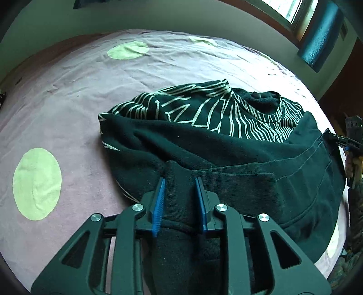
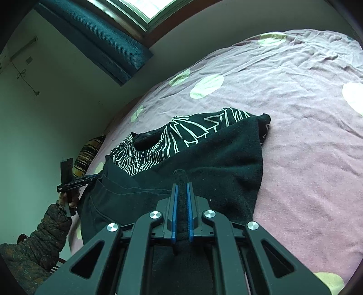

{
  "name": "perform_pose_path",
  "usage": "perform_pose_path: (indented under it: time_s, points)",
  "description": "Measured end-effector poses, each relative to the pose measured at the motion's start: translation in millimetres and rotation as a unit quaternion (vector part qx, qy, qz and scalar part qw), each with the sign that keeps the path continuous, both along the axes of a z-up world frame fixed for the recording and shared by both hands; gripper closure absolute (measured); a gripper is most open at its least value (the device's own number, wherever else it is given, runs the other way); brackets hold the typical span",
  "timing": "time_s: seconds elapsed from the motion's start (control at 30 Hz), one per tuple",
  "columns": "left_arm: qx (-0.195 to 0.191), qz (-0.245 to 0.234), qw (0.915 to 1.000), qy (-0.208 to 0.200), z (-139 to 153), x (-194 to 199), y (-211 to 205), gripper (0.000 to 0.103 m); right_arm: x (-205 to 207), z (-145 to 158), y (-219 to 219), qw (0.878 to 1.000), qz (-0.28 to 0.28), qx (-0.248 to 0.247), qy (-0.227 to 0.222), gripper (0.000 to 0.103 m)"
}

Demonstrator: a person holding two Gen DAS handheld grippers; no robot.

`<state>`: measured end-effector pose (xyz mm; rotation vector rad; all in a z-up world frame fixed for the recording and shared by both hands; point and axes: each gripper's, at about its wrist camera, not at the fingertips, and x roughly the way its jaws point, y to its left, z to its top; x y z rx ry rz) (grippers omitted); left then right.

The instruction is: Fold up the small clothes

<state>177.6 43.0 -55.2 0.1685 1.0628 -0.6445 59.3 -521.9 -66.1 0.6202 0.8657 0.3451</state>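
Sweatshirt (image 1: pixel 226 145) first: dark, with a pale line print across the chest, it lies in a heap on the bed (image 1: pixel 68 90), whose pinkish sheet carries pale green dots. We see the collar (image 1: pixel 264 98) on the far side of the heap, and plain dark cloth is folded over the print on the near side.

Our left gripper (image 1: pixel 180 202) has a thick ribbed band of the sweatshirt between its blue fingers (image 1: pixel 158 204). The cloth fills the gap and both pads press against it, so we read this as a grip on the garment, with the jaws standing a little apart around the bunched cloth.

Our right gripper (image 2: pixel 181 211) is nearly closed, its blue fingers (image 2: pixel 174 211) pinching a thin fold of the same sweatshirt (image 2: pixel 226 154) that stands up between them.

In the right wrist view we also see, at the left edge of the bed, a hand (image 2: pixel 68 199) in a quilted patterned sleeve (image 2: pixel 45 231) holding a black gripper whose tip touches the edge of the sweatshirt. Behind it are a green wall, a teal curtain (image 2: pixel 97 38) and a window (image 2: pixel 136 9).
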Motion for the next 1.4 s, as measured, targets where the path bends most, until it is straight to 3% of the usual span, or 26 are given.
perform_pose_path:
  time_s: [0.07, 0.17, 0.47, 0.67, 0.8, 0.9, 1.03, 1.13, 1.23, 1.4]
  points:
    - [-0.006, 0.006, 1.0, 0.001, 1.7, 1.5, 1.6, 0.09, 1.9, -1.4, 0.3, 1.0, 0.001, -0.001, 0.004, 0.092]
    - [-0.033, 0.018, 0.9993, -0.005, 11.0, -0.8, 10.3, 0.096, -1.9, 2.5, 3.3, 1.0, 0.0, -0.006, -0.004, 0.096]
    - [-0.076, 0.054, 0.9919, -0.086, 66.3, -16.1, 20.8, 0.098, -9.9, 67.7, 2.5, 0.995, -0.031, -0.019, -0.094, 0.097]
    - [-0.086, 0.094, 0.9826, -0.135, 103.1, 28.0, 10.8, 0.098, 33.9, 93.8, -24.4, 0.989, -0.074, -0.014, -0.126, 0.097]
    - [-0.079, 0.119, 0.9809, -0.132, 90.3, 81.7, -7.6, 0.098, 90.3, 66.8, -42.2, 0.99, -0.104, 0.01, -0.097, 0.097]
    - [-0.053, 0.138, 0.9847, -0.092, 53.8, 115.2, -23.1, 0.098, 128.5, 19.0, -42.8, 0.993, -0.114, 0.011, -0.028, 0.097]
    - [0.018, 0.153, 0.9867, -0.053, -8.7, 132.4, -34.6, 0.097, 143.7, -40.9, -48.3, 0.99, -0.128, 0.032, 0.042, 0.097]
    - [-0.037, 0.175, 0.9836, -0.022, -21.3, 137.8, -12.5, 0.097, 136.4, -57.5, -58.7, 0.986, -0.138, 0.083, 0.043, 0.097]
    - [-0.057, 0.183, 0.9814, 0.004, -24.9, 143.3, -4.3, 0.097, 136.7, -64.3, -60.5, 0.983, -0.136, 0.108, 0.055, 0.096]
    - [-0.095, 0.188, 0.9776, 0.005, 3.7, 131.0, 8.6, 0.088, 103.3, -27.9, -65.1, 0.981, -0.144, 0.129, 0.028, 0.093]
